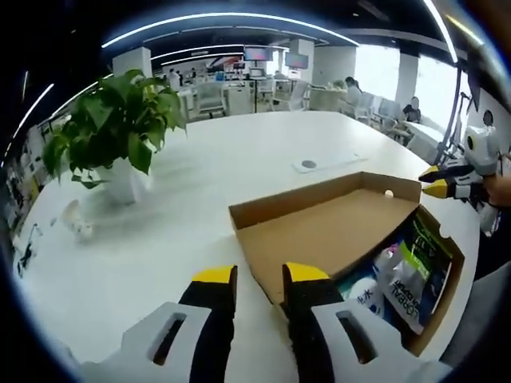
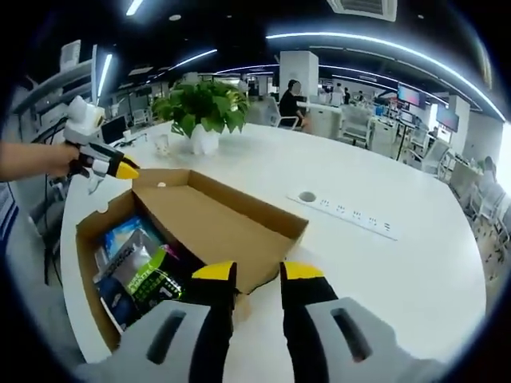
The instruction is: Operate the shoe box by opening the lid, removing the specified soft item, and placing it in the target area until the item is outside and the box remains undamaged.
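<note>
Surface: white table in an open office.
Left gripper view: potted plant stood far left.
Right gripper view: power strip lay right of shoe box.
Left gripper: jaws apart, holding nothing, at lid's near edge.
Right gripper: jaws apart, empty.

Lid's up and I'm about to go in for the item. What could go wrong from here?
1. The lid is swung back over the table, held only by its cardboard hinge; pressing on it could tear the box.
2. The packets lie crowded inside, so a grab may catch the wrong one or pinch a box wall.
3. Both grippers, left and right, hover at opposite box edges and could collide when reaching in.
</note>
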Available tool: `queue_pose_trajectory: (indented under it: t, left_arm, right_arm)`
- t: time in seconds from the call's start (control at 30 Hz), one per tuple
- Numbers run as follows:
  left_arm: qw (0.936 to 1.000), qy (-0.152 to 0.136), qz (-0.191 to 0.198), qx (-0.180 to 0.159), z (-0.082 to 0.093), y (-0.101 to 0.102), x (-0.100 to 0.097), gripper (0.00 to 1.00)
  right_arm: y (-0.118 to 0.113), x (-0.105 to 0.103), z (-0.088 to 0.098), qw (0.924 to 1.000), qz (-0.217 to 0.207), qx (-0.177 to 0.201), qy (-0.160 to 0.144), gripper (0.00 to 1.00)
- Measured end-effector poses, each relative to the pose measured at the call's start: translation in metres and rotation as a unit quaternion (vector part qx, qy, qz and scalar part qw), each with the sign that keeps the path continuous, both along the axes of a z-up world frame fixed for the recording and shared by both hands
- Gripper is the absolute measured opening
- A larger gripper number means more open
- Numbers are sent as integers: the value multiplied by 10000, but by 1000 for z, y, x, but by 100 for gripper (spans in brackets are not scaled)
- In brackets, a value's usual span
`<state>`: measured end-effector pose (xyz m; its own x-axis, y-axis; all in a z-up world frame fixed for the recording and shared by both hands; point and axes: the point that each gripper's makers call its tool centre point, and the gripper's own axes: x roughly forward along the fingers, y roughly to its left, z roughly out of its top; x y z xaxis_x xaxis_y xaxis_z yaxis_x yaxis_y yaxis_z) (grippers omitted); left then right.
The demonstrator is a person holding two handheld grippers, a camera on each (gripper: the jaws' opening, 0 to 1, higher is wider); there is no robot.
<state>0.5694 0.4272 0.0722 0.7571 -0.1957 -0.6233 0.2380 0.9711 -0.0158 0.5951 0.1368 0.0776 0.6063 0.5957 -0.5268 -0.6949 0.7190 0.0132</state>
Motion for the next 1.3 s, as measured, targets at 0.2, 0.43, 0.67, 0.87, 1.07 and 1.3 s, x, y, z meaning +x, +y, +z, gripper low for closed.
queue_pose_trajectory:
  t: [0.2, 0.43, 0.67, 0.87, 1.07, 1.3]
  left_arm:
    - [9999, -59, -147, 25, 11, -10, -15, 30]
    - [9990, 117, -426, -68, 11, -30, -35, 31]
    - [9955, 402, -837, -178, -1, -63, -60, 32]
    - [9915, 654, -1054, -400, -12, -89, -74, 32]
    - [9850, 983, -1173, -803, -27, -113, -87, 32]
    - [9737, 1354, -1297, -1296, -38, -133, -98, 33]
  right_arm:
    - [2, -18, 2, 9996, 276, -65, -6, 28]
    - [1, -35, 8, 9991, 423, -103, -21, 31]
    - [6, -49, 10, 9981, 611, -48, 0, 32]
    - [11, -59, 12, 9976, 692, 5, 35, 33]
    - [12, -65, 11, 9975, 703, 38, 36, 34]
    - [13, -76, 9, 9971, 751, 85, 22, 37]
